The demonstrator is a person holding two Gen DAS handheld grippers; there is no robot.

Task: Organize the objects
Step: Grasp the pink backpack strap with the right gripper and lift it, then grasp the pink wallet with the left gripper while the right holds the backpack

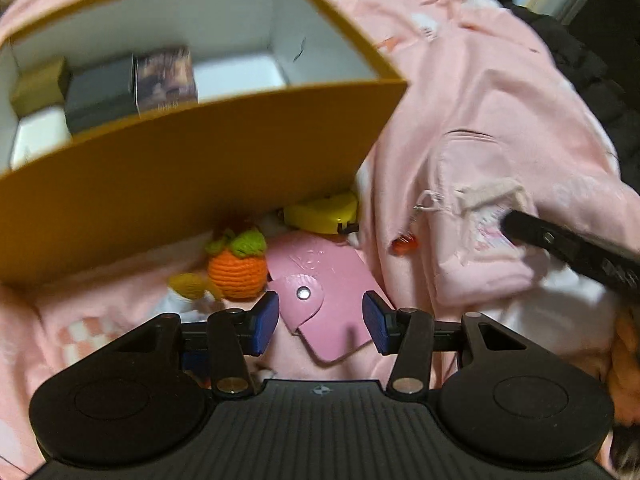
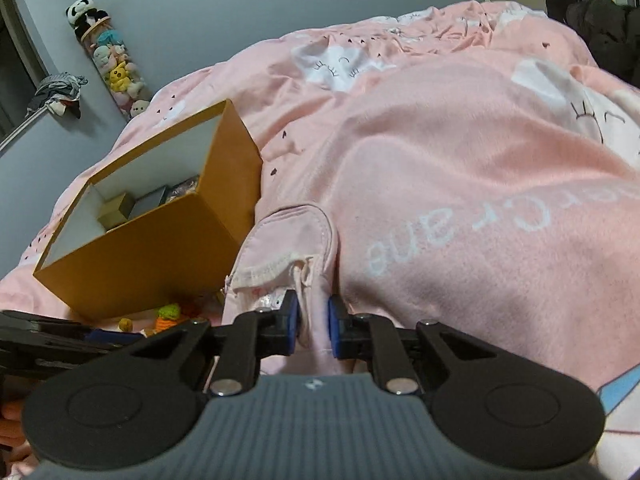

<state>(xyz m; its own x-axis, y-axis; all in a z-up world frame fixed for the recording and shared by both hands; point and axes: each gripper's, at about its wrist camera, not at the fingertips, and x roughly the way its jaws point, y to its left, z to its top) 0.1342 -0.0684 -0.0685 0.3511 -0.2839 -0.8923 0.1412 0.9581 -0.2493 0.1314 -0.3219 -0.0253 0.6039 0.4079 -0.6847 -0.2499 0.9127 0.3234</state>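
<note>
My left gripper (image 1: pixel 320 316) is open and hovers just above a pink snap card holder (image 1: pixel 320 276) that lies flat on the bed; its blue pads do not touch it. Beside the holder lie an orange crocheted fruit (image 1: pixel 238 270), a small yellow crocheted piece (image 1: pixel 192 284) and a yellow tape measure (image 1: pixel 322 214). My right gripper (image 2: pixel 314 326) is shut on the edge of a pale pink fabric pouch (image 2: pixel 288 240). In the left wrist view, its black finger (image 1: pixel 560 244) reaches the pouch (image 1: pixel 472 248) from the right.
An open mustard-yellow box (image 1: pixel 180 184) with white inner walls holds several small boxes (image 1: pixel 100 96) and stands just behind the loose items. The box (image 2: pixel 160 248) sits left of the pouch. A rumpled pink duvet (image 2: pixel 460 160) covers the bed. A tube of plush toys (image 2: pixel 112 60) leans on the wall.
</note>
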